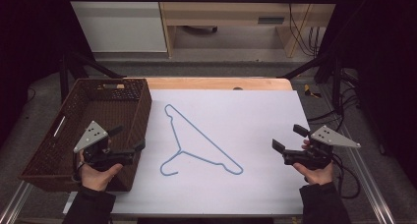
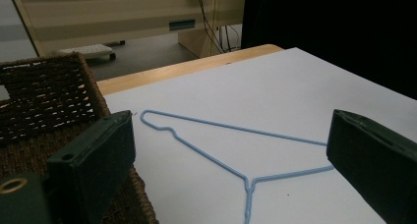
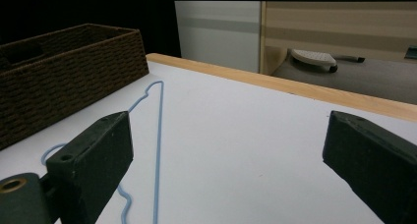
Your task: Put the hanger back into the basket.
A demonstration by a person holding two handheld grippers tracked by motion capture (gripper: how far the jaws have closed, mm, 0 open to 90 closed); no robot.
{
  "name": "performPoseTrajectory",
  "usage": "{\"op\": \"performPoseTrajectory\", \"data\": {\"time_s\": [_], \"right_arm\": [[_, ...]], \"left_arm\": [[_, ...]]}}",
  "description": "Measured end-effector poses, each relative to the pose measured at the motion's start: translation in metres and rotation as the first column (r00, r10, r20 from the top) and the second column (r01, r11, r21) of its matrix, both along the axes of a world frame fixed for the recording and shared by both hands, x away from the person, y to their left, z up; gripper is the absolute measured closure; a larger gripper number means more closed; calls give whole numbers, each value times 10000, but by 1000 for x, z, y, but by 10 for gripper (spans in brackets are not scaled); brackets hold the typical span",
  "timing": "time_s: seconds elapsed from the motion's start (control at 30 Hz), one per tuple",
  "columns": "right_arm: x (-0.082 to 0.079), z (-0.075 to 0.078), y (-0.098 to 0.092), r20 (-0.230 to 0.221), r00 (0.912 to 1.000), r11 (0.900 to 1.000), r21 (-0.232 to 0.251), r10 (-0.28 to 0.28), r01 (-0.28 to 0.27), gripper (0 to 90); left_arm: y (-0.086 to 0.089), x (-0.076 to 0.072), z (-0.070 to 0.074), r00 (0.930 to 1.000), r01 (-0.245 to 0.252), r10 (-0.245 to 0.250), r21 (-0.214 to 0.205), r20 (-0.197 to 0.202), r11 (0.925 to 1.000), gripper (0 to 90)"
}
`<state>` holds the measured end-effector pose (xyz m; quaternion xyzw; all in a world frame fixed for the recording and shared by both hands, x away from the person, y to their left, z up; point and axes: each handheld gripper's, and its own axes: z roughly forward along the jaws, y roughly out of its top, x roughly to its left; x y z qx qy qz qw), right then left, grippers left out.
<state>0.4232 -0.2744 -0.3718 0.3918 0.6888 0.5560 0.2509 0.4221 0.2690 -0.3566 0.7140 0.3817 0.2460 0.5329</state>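
Note:
A thin light-blue wire hanger (image 1: 196, 140) lies flat in the middle of the white table top (image 1: 236, 111), its hook toward the near left. My left gripper (image 1: 129, 138) hovers over the near right wall of a brown wicker basket (image 1: 88, 130), jaws wide open and empty, pointing right toward the hanger (image 2: 236, 150). At the table's right edge my right gripper (image 1: 286, 137) is held open too, with nothing between its jaws, aimed left across the table; the hanger (image 3: 158, 135) lies beyond its left jaw.
The wicker basket (image 2: 44, 96) stands at the table's left side and looks empty; its wall (image 3: 64, 71) is far from the right gripper. A wooden strip (image 1: 216, 82) borders the far edge. Cables (image 1: 339, 111) hang off the right side.

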Motion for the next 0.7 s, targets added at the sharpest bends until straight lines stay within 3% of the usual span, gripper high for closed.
{"op": "performPoseTrajectory", "data": {"time_s": [0.33, 0.7], "right_arm": [[1, 0, 6, -210, 9997, 9995, -301, 122, -128, 57], [6, -2, 30, -475, 9974, 9939, -935, 533, -576, 64]], "left_arm": [[-13, -6, 1, 9997, 245, -246, 269, 4, 9993, 46], [-24, -5, -5, 9988, 411, -393, 633, -297, 9971, 48]]}}
